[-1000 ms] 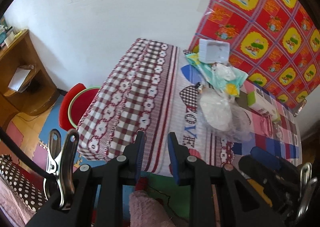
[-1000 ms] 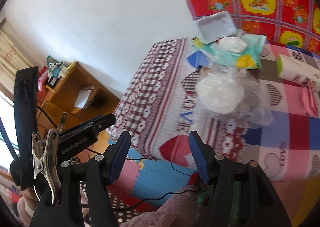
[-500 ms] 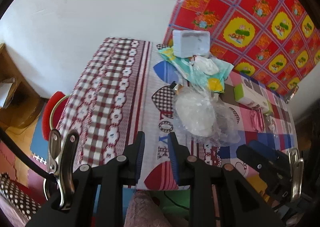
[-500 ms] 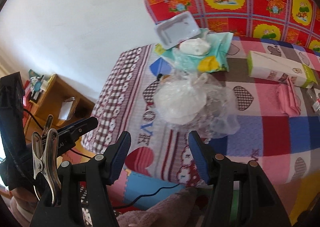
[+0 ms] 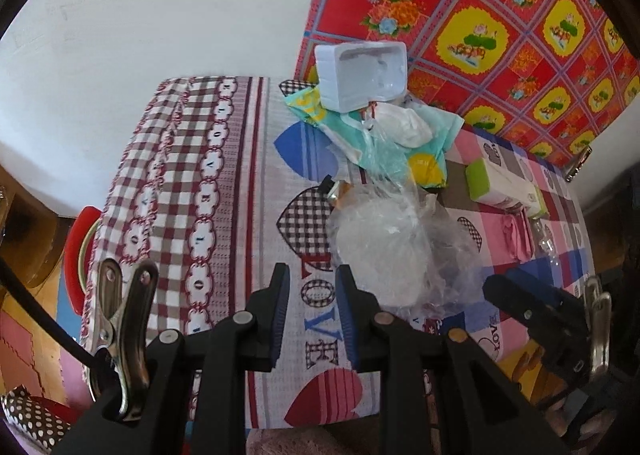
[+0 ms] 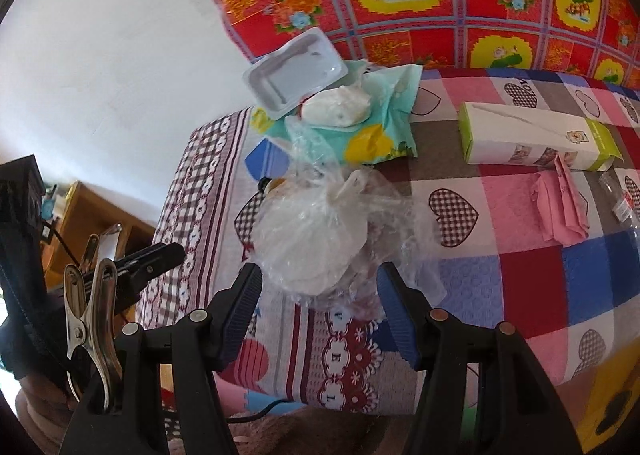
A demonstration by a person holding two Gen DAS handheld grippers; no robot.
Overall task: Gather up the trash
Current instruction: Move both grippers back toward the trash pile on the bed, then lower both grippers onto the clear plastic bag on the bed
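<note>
Approach step: right gripper (image 6: 318,305), jaws spread and empty, is lining up on the crumpled clear plastic bag (image 6: 320,239) lying on the patchwork tablecloth (image 6: 528,275). Left gripper (image 5: 308,311), narrowly parted, is carrying nothing. Next, probably: descending, straddling the bag.

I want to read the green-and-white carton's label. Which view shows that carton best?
The right wrist view: the carton lies broadside, its whole printed face visible. In the left wrist view it sits small, foreshortened, near the edge.
</note>
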